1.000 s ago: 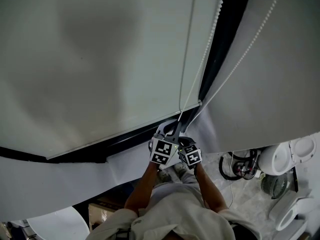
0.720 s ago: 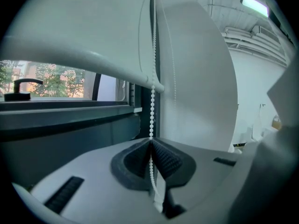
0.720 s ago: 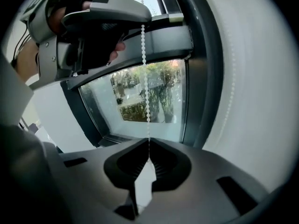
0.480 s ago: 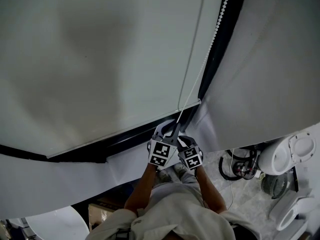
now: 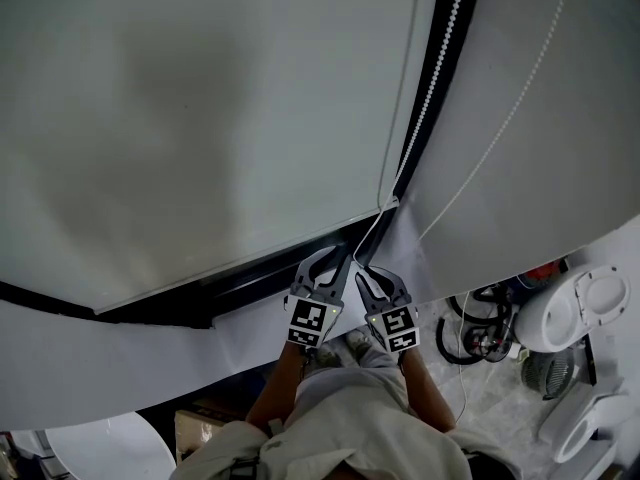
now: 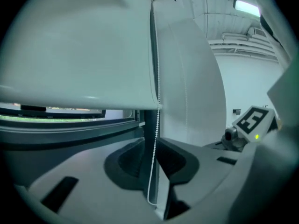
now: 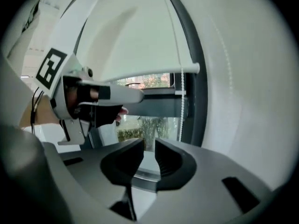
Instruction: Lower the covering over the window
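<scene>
As the left hand-held gripper (image 6: 149,141) opens, the bead chain (image 6: 155,125) hangs between its jaws.

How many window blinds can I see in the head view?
2. One blind covers the left and centre. The second blind hangs at the right, past the dark frame. Others may be out of view.

Landmark taken: the dark post (image 5: 452,68).

Two blinds are counted: left blind (image 5: 200,118) and right blind (image 5: 545,168), one on either side of the post.

Two bead chains — post chain (image 5: 430,86) along it, far chain (image 5: 500,128) right of it.

Two grippers below the post: left gripper (image 5: 330,263), right gripper (image 5: 372,280). Both jaws have just been opening — a chain between the left's, nothing between the right's.

One cable coil (image 5: 480,333), low right of the post.
</scene>
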